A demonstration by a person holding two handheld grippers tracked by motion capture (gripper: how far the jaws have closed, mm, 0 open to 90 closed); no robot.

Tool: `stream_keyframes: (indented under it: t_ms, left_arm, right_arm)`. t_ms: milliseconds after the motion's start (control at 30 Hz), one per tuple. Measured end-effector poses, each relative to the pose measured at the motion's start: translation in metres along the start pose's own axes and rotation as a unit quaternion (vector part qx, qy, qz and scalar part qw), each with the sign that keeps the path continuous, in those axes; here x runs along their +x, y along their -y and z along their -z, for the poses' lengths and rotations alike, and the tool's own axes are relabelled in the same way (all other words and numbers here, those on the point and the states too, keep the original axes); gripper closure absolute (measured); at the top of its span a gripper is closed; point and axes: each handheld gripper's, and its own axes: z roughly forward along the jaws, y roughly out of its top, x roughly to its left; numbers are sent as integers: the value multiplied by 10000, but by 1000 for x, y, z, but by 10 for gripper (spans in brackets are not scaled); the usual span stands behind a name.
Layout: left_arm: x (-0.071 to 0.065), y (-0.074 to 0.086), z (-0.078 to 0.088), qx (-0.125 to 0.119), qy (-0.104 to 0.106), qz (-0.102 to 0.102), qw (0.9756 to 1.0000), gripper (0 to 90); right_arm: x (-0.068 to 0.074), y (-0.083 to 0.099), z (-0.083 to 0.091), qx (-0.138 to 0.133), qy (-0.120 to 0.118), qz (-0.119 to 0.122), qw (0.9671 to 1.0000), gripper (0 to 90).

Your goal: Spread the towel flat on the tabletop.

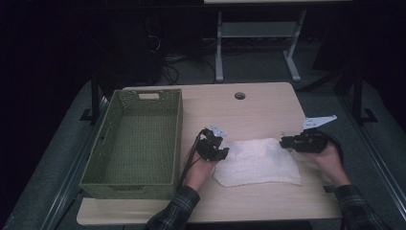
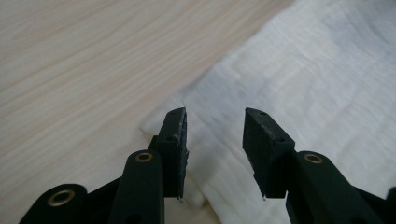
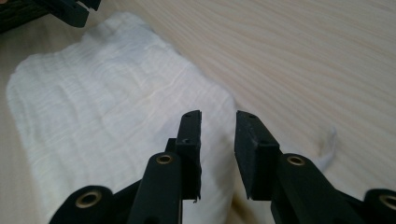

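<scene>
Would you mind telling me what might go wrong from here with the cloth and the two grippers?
1. The white cloth lies flat, so the open left gripper or right gripper might pinch only one layer, or miss.
2. Its near corner sticks out loosely and could leave an uneven fold.
3. The green basket stands close beside the left hand, which might bump it.

The high view is dim, grainy and soft, the room beyond the table [image 1: 268, 103] nearly black. Both gripper views are bright and evenly lit. There the white cloth [image 2: 322, 74] looks pale and slightly washed out, shadows stay faint, and the nearest jaw parts at the bottom edge blur.
</scene>
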Motion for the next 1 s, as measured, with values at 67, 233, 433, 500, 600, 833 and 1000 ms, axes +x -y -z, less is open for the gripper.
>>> stream_keyframes:
  t_ms: [67, 233, 433, 500, 600, 833, 1000]
  left_arm:
    - [6, -4, -6, 18, -58, 73, 10000, 588]
    - [21, -10, -17, 54, -121, 251, 9996, 581]
    - [36, -8, -30, 181, 22, 531, 9984, 571]
    - [37, -7, -33, 229, 136, 606, 9978, 628]
    - [39, -6, -32, 295, 252, 553, 9977, 825]
    - [26, -11, -10, -26, 223, 431, 9988, 866]
    - [6, -7, 14, -185, 221, 105, 9995, 864]
  right_arm:
    - [-4, -5, -10, 75, 1, 1, 10000, 710]
    - [-15, -5, -25, 75, 6, -156, 9998, 716]
    - [-18, -4, -28, 51, -94, -171, 9998, 804]
    - [-18, -4, -28, 76, -101, -143, 9998, 848]
    - [-16, -4, -26, 13, -127, -115, 9999, 873]
    - [-8, -4, -12, -111, -118, 33, 9999, 879]
    - [11, 0, 7, -166, -154, 249, 9994, 881]
